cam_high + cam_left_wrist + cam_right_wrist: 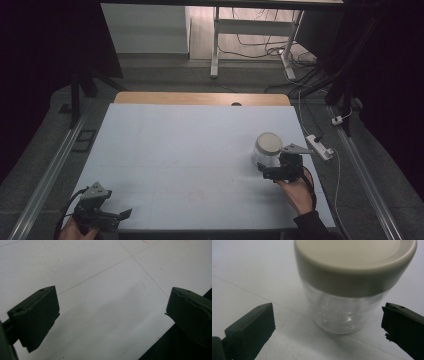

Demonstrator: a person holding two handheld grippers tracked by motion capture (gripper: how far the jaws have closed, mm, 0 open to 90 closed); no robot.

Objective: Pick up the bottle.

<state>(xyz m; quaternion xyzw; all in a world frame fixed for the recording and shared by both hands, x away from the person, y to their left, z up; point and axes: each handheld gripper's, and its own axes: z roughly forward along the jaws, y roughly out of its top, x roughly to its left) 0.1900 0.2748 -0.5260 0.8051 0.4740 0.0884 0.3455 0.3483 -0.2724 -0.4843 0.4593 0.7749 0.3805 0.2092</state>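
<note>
Right gripper (328, 322) lines up on the clear plastic jar (342, 312) with a cream lid (354, 262).
Jaws spread wide, jar untouched; left gripper (112, 315) spread too, over the white table (100, 277).

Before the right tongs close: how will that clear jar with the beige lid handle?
The jar looks empty, so probably light and easy to shove aside if one side touches first. Its clear round wall looks smooth, likely slippery; laid over, it would roll. The lid overhangs the wall, so it may catch the right tongs if the jar slips.

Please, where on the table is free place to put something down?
Almost everywhere: the white table is bare between the left tool at the near left corner and the jar. The far half is also free. Crowded only at the jar, where the open right tool waits.
</note>
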